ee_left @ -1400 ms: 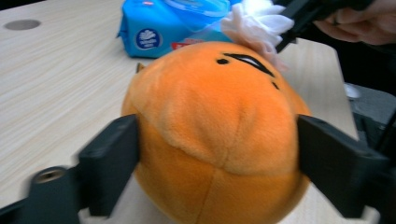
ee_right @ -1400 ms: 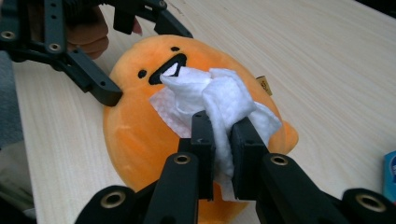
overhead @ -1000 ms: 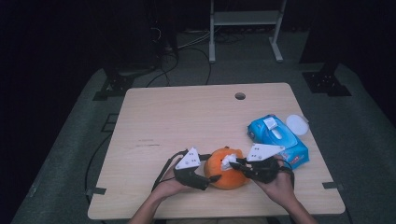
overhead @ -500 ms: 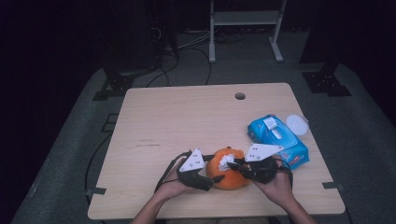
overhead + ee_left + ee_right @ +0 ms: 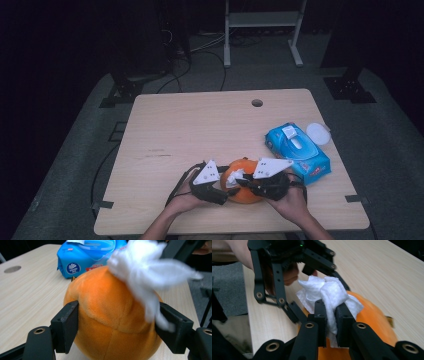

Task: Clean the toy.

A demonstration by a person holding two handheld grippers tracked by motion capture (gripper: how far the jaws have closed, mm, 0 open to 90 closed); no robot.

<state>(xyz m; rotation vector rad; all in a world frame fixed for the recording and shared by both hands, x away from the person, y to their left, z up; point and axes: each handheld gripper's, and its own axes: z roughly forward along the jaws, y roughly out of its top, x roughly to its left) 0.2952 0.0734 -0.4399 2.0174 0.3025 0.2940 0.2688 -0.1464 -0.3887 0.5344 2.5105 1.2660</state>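
We grip the orange plush ball [image 5: 110,322] from both sides with our left gripper [image 5: 214,186], whose jaws have just been closing onto it. It sits at the near edge of the table [image 5: 200,125], close to the blue wipes pack [image 5: 298,152]. Our right gripper [image 5: 331,315] is clamped on a crumpled white wipe [image 5: 329,293] lying against the ball's top

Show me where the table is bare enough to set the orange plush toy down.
Bare: the whole left half and far side, from the cable hole leftward. Crowded: the near right, where both grippers flank the orange plush toy beside the blue wipes pack and white lid.
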